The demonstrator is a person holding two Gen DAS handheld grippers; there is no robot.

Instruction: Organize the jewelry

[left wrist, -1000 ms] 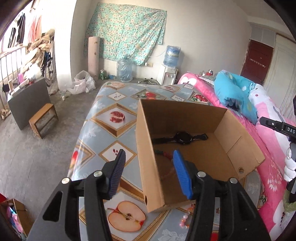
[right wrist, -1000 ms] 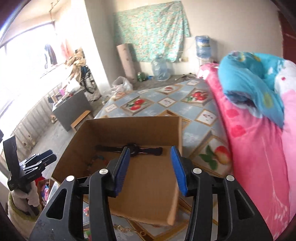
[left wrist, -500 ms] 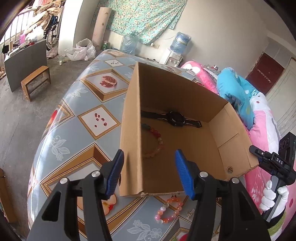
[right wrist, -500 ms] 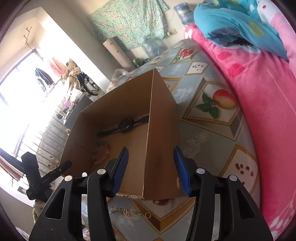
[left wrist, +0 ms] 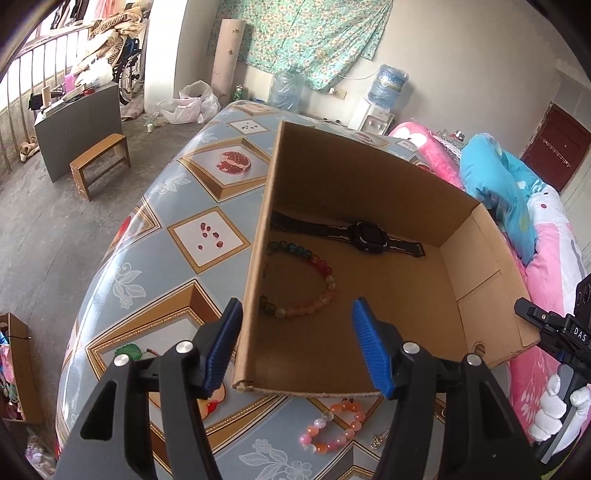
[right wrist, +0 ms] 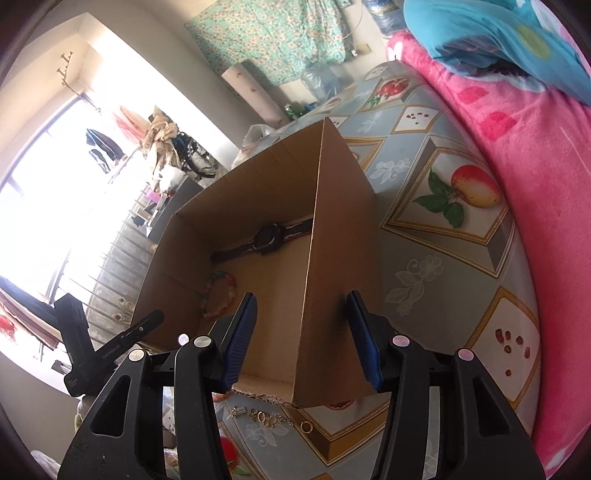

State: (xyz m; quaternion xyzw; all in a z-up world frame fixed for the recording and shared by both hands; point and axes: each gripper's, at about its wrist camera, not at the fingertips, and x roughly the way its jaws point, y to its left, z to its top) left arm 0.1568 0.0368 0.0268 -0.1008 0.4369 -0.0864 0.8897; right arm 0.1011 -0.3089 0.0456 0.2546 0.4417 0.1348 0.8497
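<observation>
Fruit-print bench (left wrist: 155,288) | both hand-held grippers, left (left wrist: 297,345) just widened, right (right wrist: 301,338), open, straddling cardboard box (left wrist: 369,192) walls | clamp squarely, spare pink bracelet (left wrist: 334,428)

Ahead of me I see a floral turquoise cloth (left wrist: 310,33) hung on the far wall, with a blue water-dispenser bottle (left wrist: 388,84) below it. A small wooden stool (left wrist: 100,162) stands on the grey floor beside a dark grey cabinet (left wrist: 79,122). To the right lies a pink plush blanket (right wrist: 517,155).
</observation>
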